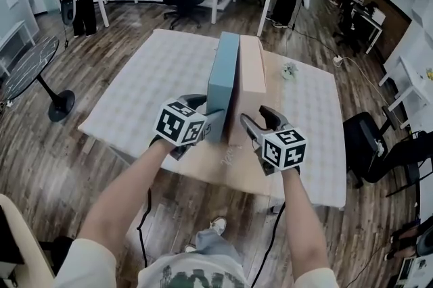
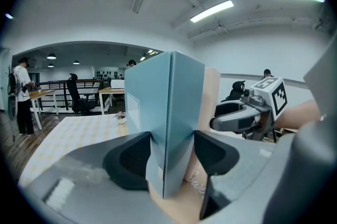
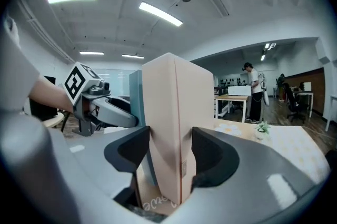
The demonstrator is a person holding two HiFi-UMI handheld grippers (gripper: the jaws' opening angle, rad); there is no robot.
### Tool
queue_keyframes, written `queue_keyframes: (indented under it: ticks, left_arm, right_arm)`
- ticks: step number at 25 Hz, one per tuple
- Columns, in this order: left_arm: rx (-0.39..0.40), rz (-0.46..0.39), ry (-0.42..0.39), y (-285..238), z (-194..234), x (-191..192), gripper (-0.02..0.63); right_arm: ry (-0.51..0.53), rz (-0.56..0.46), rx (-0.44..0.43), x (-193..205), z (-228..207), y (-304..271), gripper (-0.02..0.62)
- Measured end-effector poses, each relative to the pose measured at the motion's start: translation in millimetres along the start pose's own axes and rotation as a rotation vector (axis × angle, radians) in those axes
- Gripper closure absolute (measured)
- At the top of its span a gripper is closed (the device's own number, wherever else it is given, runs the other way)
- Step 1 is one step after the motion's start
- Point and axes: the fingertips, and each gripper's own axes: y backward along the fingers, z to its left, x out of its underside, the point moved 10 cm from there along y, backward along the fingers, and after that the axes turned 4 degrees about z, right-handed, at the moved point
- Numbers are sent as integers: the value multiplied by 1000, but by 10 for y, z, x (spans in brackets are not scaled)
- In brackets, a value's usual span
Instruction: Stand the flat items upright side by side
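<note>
Seen from the head, a blue box and a pink box are stood upright, side by side, near the table's front edge. In its own view, the left gripper is clamped on the blue box; likewise the right gripper on the pink box.

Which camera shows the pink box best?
Right gripper view: the pink box stands upright, centre frame, pinched by the right gripper. Head view shows its top from above; left gripper view only a sliver behind the blue box.
</note>
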Motion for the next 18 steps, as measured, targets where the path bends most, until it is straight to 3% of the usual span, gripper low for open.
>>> queue_keyframes:
  ticks: [6,15,18]
  left_arm:
    - [15,-1,18,-56,-24,-36,337]
    - [-87,-52,45,233,-128,-104,339]
    - [-143,-69,56,453,-235,-110,432]
  right_arm:
    - [-35,-41,-1,0,115,-155,364]
    - [-86,-52,119,-100,262,178,379]
    - [-107,-51,180,-153,382,417,435]
